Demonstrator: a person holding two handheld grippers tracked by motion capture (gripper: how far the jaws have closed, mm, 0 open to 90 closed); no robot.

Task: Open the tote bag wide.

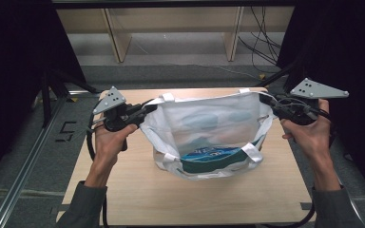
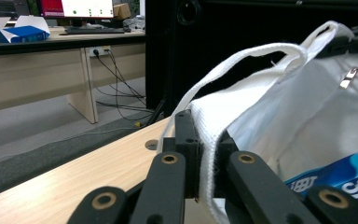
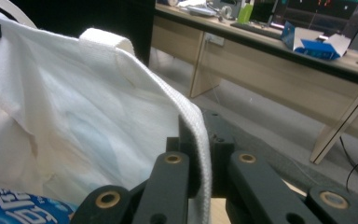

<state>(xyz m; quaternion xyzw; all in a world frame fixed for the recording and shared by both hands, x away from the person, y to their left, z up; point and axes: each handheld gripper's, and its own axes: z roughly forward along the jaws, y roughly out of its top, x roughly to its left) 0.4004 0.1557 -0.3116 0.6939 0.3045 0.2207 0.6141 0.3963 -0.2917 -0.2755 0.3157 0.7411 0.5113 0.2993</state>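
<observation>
High view: I've got the bag (image 1: 204, 135) on the desk (image 1: 123, 190), standing toward the far edge, roughly mid-width, mouth pulled open betw both tools. L gripper (image 1: 148, 108) sits near the far left corner, tip at the bag's left rim. R gripper (image 1: 266, 100) is near the far right corner, tip at the right rim. Each hand wraps its handle: L hand (image 1: 108, 137), R hand (image 1: 309, 130). Inside the bag I see a blue-and-white pack (image 1: 211, 156) low against the near wall. White straps (image 1: 252, 153) hang at the near rim.

L gripper view: my jaws are nearly closed, pinching the bag's woven white edge (image 2: 206, 154) betw them. A strap (image 2: 242, 58) loops up past the jaws. The blue pack (image 2: 340, 179) shows at lower right, inside the bag. Desk edge runs off to the left.

R gripper view: jaws narrow, clamped on the hem (image 3: 200, 140) of the bag's rim. Bag wall (image 3: 65, 121) spreads to the left, a strap loop (image 3: 105, 39) on top. Blue pack (image 3: 14, 207) at bottom left corner.
</observation>
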